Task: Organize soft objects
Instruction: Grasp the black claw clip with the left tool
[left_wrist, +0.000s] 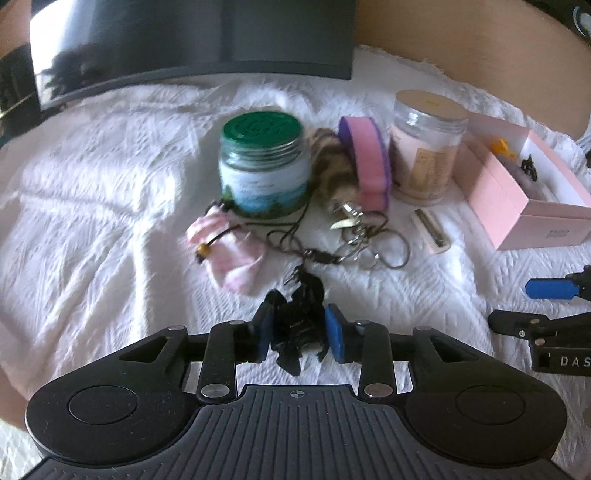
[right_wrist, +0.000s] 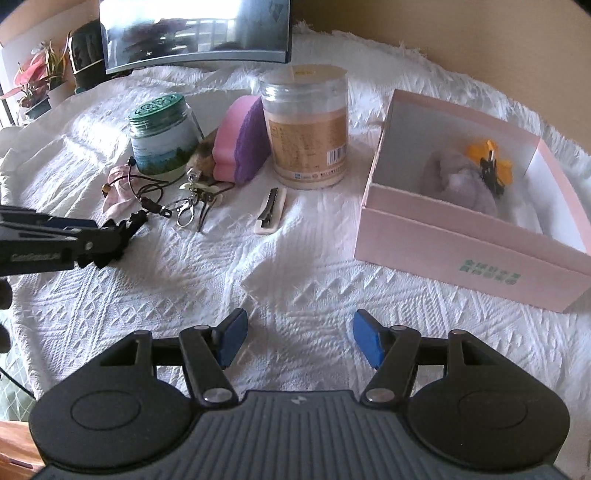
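My left gripper (left_wrist: 300, 334) is shut on a black frilly scrunchie (left_wrist: 300, 314), held just above the white bedspread; it also shows at the left of the right wrist view (right_wrist: 122, 230). My right gripper (right_wrist: 299, 338) is open and empty over the cloth. An open pink box (right_wrist: 461, 236) at right holds a lilac plush item (right_wrist: 463, 184), a yellow piece (right_wrist: 489, 162) and a black clip. A pink sock (left_wrist: 236, 254) lies by the green-lidded jar (left_wrist: 264, 162). A pink and purple sponge (left_wrist: 369, 158) and a furry brown keychain (left_wrist: 332, 166) stand behind.
A clear jar with a tan lid (right_wrist: 306, 129) stands mid-table. A cord necklace and metal key rings (left_wrist: 354, 240) lie tangled in front. A hair clip (right_wrist: 271, 214) lies nearby. A monitor (right_wrist: 195, 33) stands at the back, plants (right_wrist: 37, 85) at the far left.
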